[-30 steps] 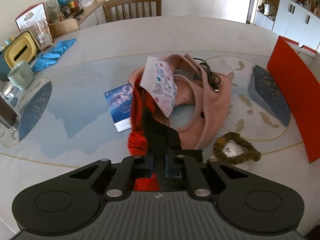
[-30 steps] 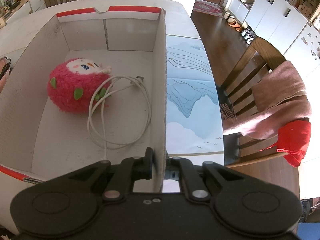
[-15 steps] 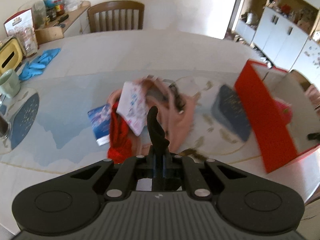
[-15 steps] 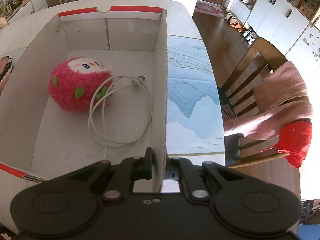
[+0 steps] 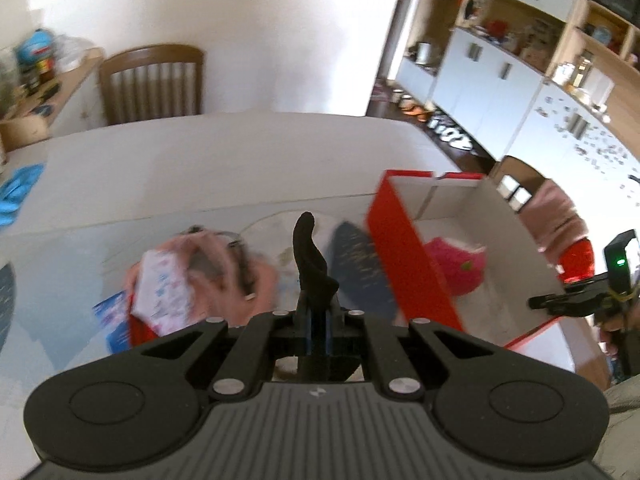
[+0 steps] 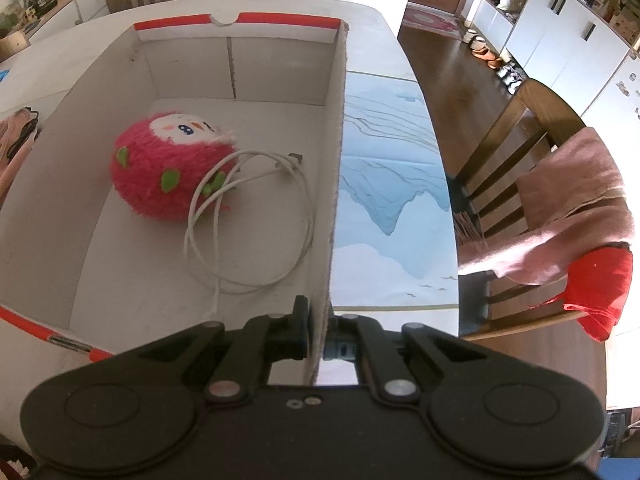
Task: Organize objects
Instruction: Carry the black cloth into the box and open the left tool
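Observation:
My left gripper (image 5: pixel 318 312) is shut on a black cloth piece (image 5: pixel 309 256) and holds it up above the table, left of the red-and-white cardboard box (image 5: pixel 408 256). My right gripper (image 6: pixel 318 334) is shut on the box's right wall (image 6: pixel 334 184); it also shows at the right edge of the left wrist view (image 5: pixel 576 300). Inside the box lie a pink plush toy (image 6: pixel 168 176) and a coiled white cable (image 6: pixel 248 224). A pile with a pink garment (image 5: pixel 224 272), a patterned white pouch (image 5: pixel 160 288) and a red cloth (image 5: pixel 140 328) lies on the table.
A dark blue case (image 5: pixel 360 268) lies between the pile and the box. A blue booklet (image 5: pixel 112 320) sits left of the pile. Blue gloves (image 5: pixel 16 192) lie far left. A chair (image 6: pixel 520 184) with pink and red cloths stands right of the table.
My left gripper has lifted the black cloth off the pile and swung right toward the box. My right gripper still holds the box wall; the box barely moved.

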Demonstrator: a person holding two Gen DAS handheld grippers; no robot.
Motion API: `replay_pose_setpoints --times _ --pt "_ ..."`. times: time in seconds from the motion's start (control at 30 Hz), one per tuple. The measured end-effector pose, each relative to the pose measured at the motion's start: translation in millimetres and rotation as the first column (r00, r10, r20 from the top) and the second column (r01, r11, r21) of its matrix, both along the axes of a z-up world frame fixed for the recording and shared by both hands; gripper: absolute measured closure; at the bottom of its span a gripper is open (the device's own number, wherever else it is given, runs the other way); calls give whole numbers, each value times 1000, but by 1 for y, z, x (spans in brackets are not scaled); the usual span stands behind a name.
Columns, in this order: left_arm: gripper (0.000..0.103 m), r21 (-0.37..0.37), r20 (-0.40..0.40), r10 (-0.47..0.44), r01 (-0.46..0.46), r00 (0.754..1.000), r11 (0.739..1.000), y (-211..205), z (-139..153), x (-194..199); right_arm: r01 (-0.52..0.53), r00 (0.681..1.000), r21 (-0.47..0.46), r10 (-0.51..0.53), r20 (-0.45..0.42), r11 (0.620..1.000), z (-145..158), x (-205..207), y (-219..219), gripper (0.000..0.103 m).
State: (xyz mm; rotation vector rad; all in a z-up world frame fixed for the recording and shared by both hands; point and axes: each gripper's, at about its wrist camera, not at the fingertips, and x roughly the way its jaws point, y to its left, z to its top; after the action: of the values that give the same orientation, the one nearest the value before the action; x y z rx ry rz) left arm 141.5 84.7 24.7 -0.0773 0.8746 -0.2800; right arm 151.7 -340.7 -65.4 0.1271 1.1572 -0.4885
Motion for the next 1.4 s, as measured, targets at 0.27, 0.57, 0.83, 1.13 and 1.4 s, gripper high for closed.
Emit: replay_pose_setpoints --times 0.27,0.57,0.83,1.13,1.4 --pt "98 -8 38 -175 176 984 984 -64 17 28 -11 1000 8 11 5 1000 0 0 3 99" --pt "98 -8 30 -325 326 945 945 -139 18 69 -10 1000 16 9 15 1000 -2 0 2 99" --pt "98 -38 -12 -431 430 902 902 -207 -5 93 -12 1000 20 12 18 1000 -3 0 -1 99" --pt "98 6 -63 -498 500 865 866 -271 -43 106 -18 1000 16 18 13 1000 -4 2 -2 99" --pt "98 9 -159 -460 467 874 884 -298 -84 125 -14 1000 18 14 14 1000 -4 2 -2 99"
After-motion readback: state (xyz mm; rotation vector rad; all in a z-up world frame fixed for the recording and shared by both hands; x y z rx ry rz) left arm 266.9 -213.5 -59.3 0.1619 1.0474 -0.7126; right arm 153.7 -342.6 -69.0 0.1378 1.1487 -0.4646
